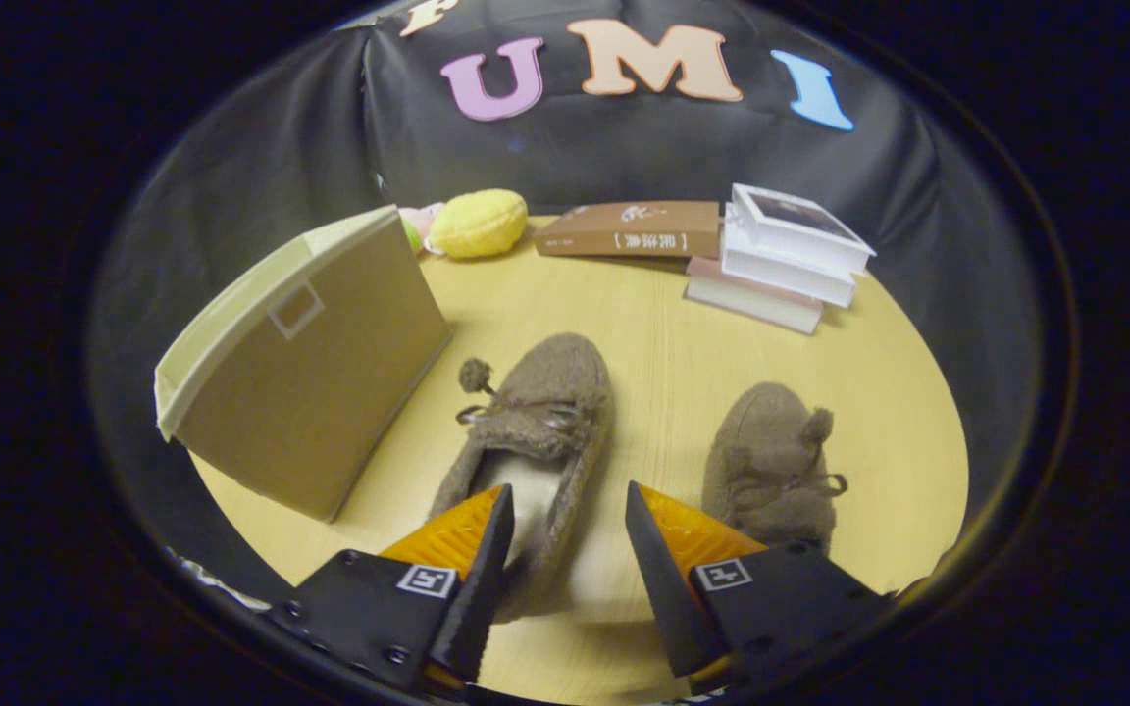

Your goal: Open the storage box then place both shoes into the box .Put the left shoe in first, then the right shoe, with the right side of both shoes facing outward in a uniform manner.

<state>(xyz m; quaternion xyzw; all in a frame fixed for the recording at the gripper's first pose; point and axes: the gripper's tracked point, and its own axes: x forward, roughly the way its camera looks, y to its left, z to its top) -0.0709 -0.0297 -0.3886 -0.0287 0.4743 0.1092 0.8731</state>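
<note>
Currently the gripper [568,502] hangs over the near edge of the wooden table [663,333], fingers spread apart and holding nothing. The left shoe [545,412], a fuzzy brown slipper with a pom-pom lace, lies just ahead at 12 o'clock from the fingers, toe pointing away; its heel end sits between the two fingertips, closer to the left finger, which overlaps the opening of the shoe in this view, though contact cannot be confirmed. The right shoe [771,456] lies at about 2 o'clock from the gripper, just beyond the right finger, toe also pointing away, apart from the left shoe with bare table between them. The storage box [305,368], tan with a pale lid, stands at 10 o'clock, lid closed, tilted in the fisheye view, near the left shoe but not touching it. Farther off, a yellow plush toy [478,223] sits at 11 o'clock behind the box, a brown book [629,230] lies at 12 o'clock, and a stack of white books [781,257] sits at 1 o'clock.
</note>
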